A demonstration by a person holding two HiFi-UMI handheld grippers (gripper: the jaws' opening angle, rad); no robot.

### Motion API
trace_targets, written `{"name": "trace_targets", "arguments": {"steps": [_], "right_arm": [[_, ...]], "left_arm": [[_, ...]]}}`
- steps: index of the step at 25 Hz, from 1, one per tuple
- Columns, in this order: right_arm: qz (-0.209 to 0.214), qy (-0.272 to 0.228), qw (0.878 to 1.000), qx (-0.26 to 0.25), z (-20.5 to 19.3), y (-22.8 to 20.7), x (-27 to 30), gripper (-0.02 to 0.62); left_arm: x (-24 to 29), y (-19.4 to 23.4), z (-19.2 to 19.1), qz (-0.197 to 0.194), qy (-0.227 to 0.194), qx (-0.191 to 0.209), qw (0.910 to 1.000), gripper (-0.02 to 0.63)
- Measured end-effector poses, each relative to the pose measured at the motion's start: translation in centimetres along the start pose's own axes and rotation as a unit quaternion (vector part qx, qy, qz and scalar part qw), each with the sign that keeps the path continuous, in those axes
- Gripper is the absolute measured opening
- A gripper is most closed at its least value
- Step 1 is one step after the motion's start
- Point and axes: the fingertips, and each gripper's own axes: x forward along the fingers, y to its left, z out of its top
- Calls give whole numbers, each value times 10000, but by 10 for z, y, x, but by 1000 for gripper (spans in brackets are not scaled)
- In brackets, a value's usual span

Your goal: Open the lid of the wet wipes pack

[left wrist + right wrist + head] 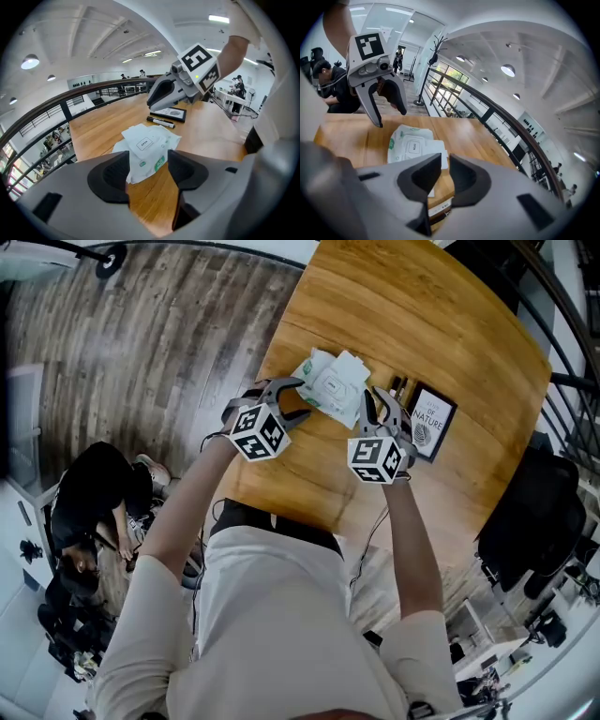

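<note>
The white wet wipes pack (334, 385) lies flat on the round wooden table (441, 324), its lid with the "OPEN" label (144, 144) closed and facing up. My left gripper (298, 397) hovers above the pack's near left corner with its jaws wide open and nothing between them (149, 161). My right gripper (380, 401) hangs over the pack's near right side. Its jaws (445, 161) stand only a narrow gap apart and hold nothing. In the right gripper view the pack (412, 145) lies beyond the jaws, under the left gripper (391, 117).
A black pen (161, 122) and a small framed card (431, 423) lie just right of the pack. The table's near edge runs under my hands. A black chair (539, 512) stands at the right, and a person (94, 493) sits at the lower left.
</note>
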Motion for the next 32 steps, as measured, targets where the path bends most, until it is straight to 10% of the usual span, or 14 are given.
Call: {"name": "trace_targets", "arguments": {"steps": [16,32], "right_arm": [[-118,-537,9948,853,67,26,-164,43],[-555,-985,9719,2063,104,110,-310,18]], "left_arm": [[-153,-47,66,879,-1040,-1116,9844,137],[-289,-118,58,974,-1588,-955,9778,46]]}}
